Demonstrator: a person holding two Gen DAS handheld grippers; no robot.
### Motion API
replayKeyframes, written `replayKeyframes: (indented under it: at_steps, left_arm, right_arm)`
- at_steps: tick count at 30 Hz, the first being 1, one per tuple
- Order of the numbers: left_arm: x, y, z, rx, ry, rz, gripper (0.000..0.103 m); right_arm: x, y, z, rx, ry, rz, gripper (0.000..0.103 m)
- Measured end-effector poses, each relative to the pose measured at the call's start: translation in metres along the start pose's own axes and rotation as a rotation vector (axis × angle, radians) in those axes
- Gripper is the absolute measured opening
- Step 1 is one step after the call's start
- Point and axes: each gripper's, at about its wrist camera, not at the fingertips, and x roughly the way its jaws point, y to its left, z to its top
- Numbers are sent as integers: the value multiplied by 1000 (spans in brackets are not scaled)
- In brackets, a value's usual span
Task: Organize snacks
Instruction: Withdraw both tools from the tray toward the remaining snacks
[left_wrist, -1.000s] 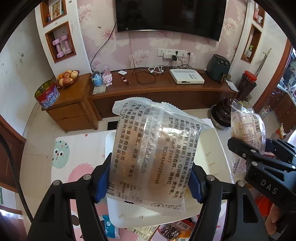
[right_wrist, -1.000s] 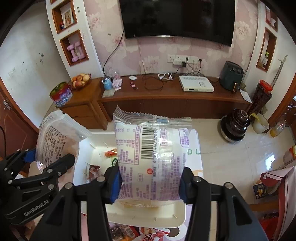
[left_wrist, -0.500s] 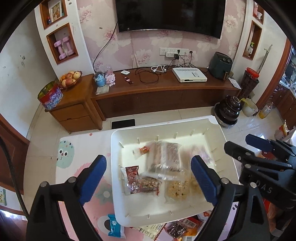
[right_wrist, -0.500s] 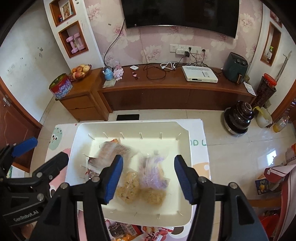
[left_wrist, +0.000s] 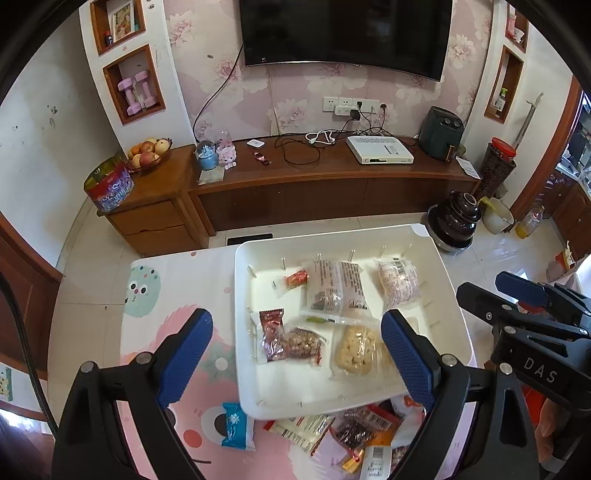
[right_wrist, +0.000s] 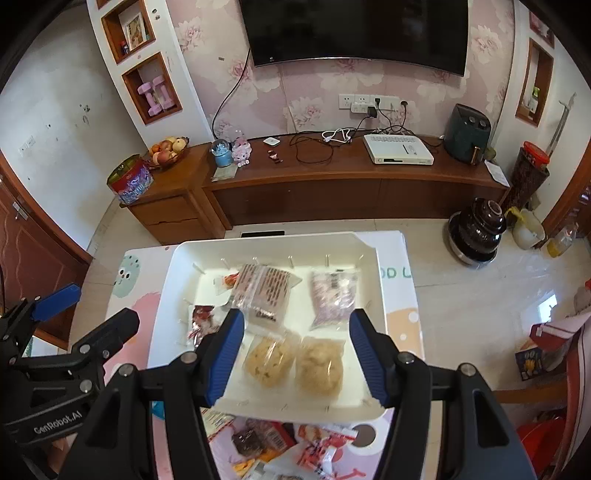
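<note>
A white tray (left_wrist: 243, 369) sits on the pink mat, also seen in the right wrist view (right_wrist: 166, 317). In it lie a clear packet with dark print (left_wrist: 334, 286), a pinkish packet with a barcode (left_wrist: 399, 282), two yellow cookie packets (right_wrist: 269, 356), a red nut packet (left_wrist: 288, 341) and a small red sweet (left_wrist: 297, 277). My left gripper (left_wrist: 297, 354) is open and empty above the tray's near left. My right gripper (right_wrist: 297, 350) is open and empty above the cookie packets; it also shows in the left wrist view (left_wrist: 517, 295).
A heap of loose snack packets (left_wrist: 351, 432) lies at the tray's near edge, with a blue packet (left_wrist: 234, 424) to its left. A wooden TV cabinet (left_wrist: 332, 177) stands beyond the table. A dark pot (left_wrist: 458, 221) is on the floor at right.
Both grippers opened and dropped their packets. The printed packet and the barcode packet now lie in the tray's far half. Both grippers are empty.
</note>
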Motion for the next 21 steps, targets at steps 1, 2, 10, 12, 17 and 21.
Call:
replayKeyframes:
  at_steps: [1,2,10,12,17,21]
  left_arm:
    - [-3,1,-2,1,-1,0,92]
    - [-6,3,-4,3,-1,-1,92]
    - [-35,11,-23,49,-25,-21,92]
    - [-41,14,-28,62,-31,-27,92]
    - [-52,31,-46,87,-37,-49,92]
    - [-55,49,-58,93,-31,-67,92]
  right_arm:
    - [-2,1,-3,5,2,2,60]
    - [-5,1,-6,9,2,2,60]
    - [-30,10,-36,36,-8,2,60]
    - [-37,13,-45,43,-10,-4,60]
    - [-49,23,-66,61,1,-19,60]
    - [-57,35,-85,84,1,-45,60]
